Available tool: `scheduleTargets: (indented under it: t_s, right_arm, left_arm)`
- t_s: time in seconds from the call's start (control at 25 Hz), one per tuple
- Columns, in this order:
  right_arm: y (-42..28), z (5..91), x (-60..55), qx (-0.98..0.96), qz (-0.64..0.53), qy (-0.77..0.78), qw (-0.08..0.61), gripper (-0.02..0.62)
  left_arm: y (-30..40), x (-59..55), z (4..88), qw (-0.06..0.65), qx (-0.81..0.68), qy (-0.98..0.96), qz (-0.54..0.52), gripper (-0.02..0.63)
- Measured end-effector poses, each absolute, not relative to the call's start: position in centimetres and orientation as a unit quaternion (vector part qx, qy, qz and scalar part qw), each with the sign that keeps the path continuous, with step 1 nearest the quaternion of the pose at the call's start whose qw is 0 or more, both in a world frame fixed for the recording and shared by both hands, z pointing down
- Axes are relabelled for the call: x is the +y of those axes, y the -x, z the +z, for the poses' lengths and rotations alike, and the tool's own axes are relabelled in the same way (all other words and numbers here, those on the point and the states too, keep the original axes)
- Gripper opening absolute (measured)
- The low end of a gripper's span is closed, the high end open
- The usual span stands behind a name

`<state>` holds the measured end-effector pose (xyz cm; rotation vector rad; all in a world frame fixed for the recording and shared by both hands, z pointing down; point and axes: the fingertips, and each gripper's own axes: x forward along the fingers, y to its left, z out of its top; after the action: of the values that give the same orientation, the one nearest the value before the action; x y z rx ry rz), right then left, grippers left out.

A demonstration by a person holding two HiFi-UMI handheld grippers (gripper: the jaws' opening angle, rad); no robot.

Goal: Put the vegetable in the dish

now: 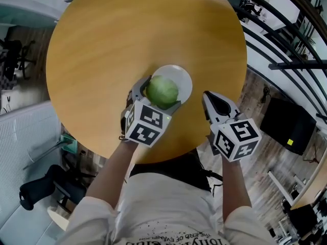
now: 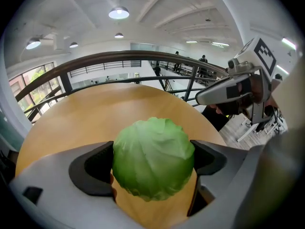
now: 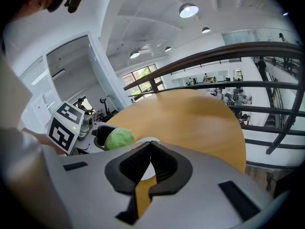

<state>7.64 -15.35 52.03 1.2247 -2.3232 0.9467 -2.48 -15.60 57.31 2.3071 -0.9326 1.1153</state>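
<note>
Our left gripper (image 1: 161,92) fingers grip green cabbage (image 1: 164,87) over white dish (image 1: 184,79) on round worktop (image 1: 127,34); our right gripper (image 1: 213,102) fingers closed, empty, beside dish.

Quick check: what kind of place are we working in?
Likely an upper gallery in a large office or lab building: a round wooden table beside a curved railing, under a high white ceiling with round lamps.
</note>
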Motion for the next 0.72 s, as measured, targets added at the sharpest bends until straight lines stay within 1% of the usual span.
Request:
scheduleTargets:
  t_s: [0.52,0.72]
  right_arm:
    - [-8.4,53.0,-15.6,-0.814,0.346,-0.433,0.173,0.023]
    - [-8.5,53.0,-15.5,-0.812,0.348,-0.435,0.172,0.023]
  left_arm:
    - [1.0,-16.7,61.7,0.173,-0.28,-0.817,0.473,0.491]
    - [0.7,-16.6,62.6,0.173,-0.263,-0.813,0.49,0.491]
